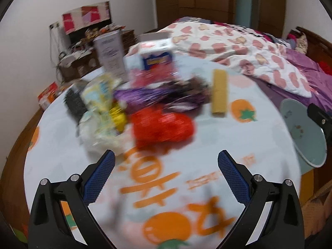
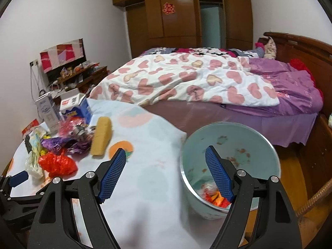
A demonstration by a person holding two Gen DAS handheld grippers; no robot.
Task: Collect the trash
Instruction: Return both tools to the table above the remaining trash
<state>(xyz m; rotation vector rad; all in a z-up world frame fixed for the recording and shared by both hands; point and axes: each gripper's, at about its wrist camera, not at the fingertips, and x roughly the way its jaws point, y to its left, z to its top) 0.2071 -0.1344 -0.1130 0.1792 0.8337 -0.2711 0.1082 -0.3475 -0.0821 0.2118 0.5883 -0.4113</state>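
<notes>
A heap of trash lies on a round table with a pale blue, orange-print cloth (image 1: 207, 145): a red crumpled bag (image 1: 164, 127) (image 2: 58, 164), purple wrappers (image 1: 157, 97) (image 2: 62, 144), a pale crumpled bag (image 1: 99, 112), a yellow block (image 1: 219, 92) (image 2: 101, 139). My left gripper (image 1: 166, 157) is open and empty, just short of the red bag. My right gripper (image 2: 166, 155) is open and empty above the table edge and the pale green bin (image 2: 230, 137), which holds some wrappers (image 2: 215, 198). The bin also shows in the left wrist view (image 1: 300, 130).
Two cartons (image 2: 47, 112) (image 2: 76, 106) stand at the table's far side. A bed with a heart-print quilt (image 2: 186, 78) lies beyond the table and bin. A cluttered shelf (image 2: 72, 72) stands by the left wall, a wardrobe (image 2: 176, 14) at the back.
</notes>
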